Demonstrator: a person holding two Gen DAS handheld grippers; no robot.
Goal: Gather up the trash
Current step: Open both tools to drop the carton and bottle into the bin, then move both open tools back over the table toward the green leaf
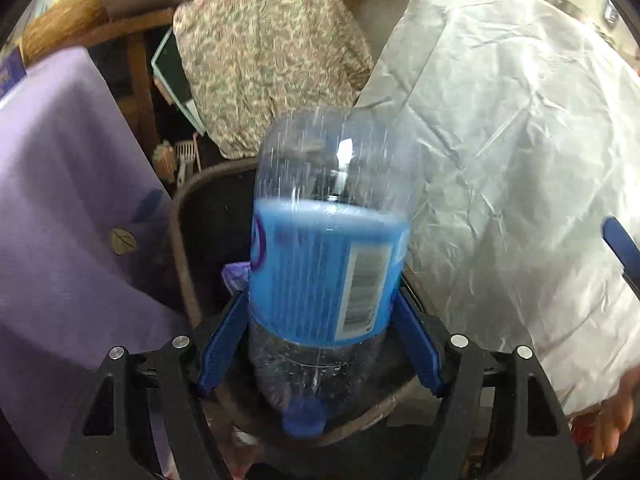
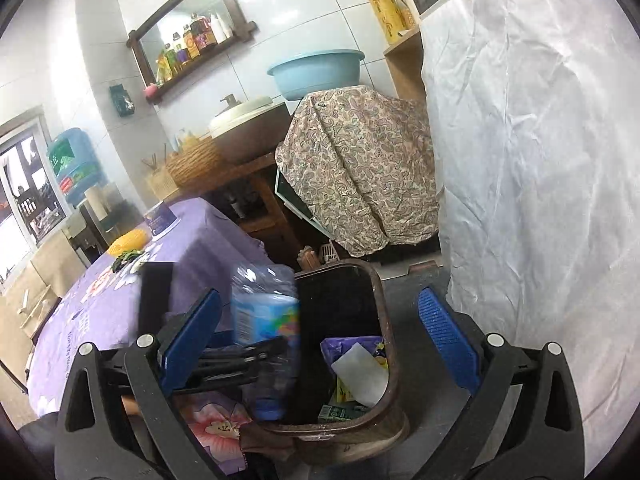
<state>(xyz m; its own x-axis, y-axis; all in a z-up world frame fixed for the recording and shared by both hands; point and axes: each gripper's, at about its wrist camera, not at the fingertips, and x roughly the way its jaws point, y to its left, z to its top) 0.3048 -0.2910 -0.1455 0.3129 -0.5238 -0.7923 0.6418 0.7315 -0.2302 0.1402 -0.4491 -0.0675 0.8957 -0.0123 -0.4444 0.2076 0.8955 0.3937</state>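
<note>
The plastic bottle (image 1: 326, 264) sits between the fingers of the left gripper (image 1: 320, 340), its long axis running forward along them, blue cap (image 1: 304, 416) back toward the gripper's body and clear base pointing away; the jaws stand fairly wide, and the pads look to flank the blue label rather than press it firmly, though the blur leaves contact uncertain; I read it as a loosening hold, not a clamp. Directly ahead of and below this gripper lies the brown trash bin (image 1: 182, 240), its open mouth under the bottle, so the bottle already hangs over its target; the coming move appears to be a plain release, with the bottle dropping cap-first along its own axis.

From the right wrist view, the bottle (image 2: 264, 308) shows left of and ahead of the right gripper (image 2: 332, 340), at the near-left rim of the bin (image 2: 394, 360), which already holds wrappers (image 2: 360, 372); the right gripper's jaws are spread wide with nothing between them. The left hand is plainly the nearer one; the right has no part in this step. One risk: the bottle sits close to the rim on the purple-cloth (image 2: 120, 312) side and could catch it.
</note>
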